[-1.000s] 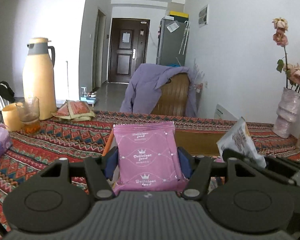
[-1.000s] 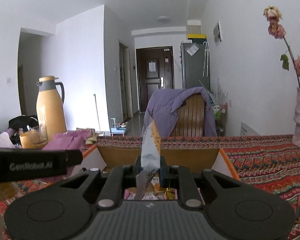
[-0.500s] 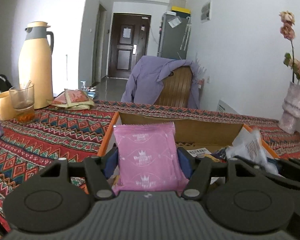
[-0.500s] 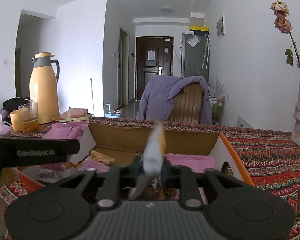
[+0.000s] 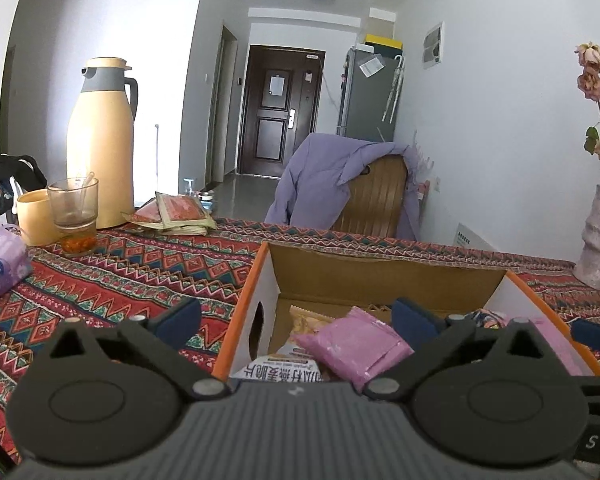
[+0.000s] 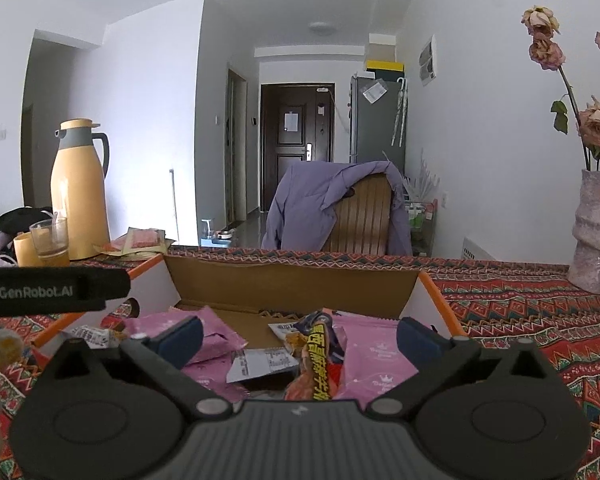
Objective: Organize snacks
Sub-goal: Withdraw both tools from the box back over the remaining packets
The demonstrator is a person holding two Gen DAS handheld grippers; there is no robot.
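Observation:
An open cardboard box [image 5: 380, 276] with orange edges lies on the patterned tablecloth, with several snack packets inside. My left gripper [image 5: 296, 316] hovers over its left wall, jaws opening wide. A pink packet [image 5: 352, 348] lies loose in the box below them, touching neither pad. My right gripper [image 6: 300, 332] hangs over the same box [image 6: 292, 276], jaws also opening. An orange and white snack packet [image 6: 316, 356] rests between its fingers on other pink packets [image 6: 376, 352], free of the pads.
On the left of the table stand a yellow thermos [image 5: 100, 144], a glass [image 5: 74, 216], a purple tissue pack [image 5: 0, 268] and red sachets [image 5: 172, 216]. A chair with a purple jacket [image 5: 352, 188] stands behind. A vase of dried roses [image 6: 596, 240] is at the right.
Both grippers have opened. The pink packet dropped from the left jaws into the box. The orange and white packet fell from the right jaws and now lies in the box.

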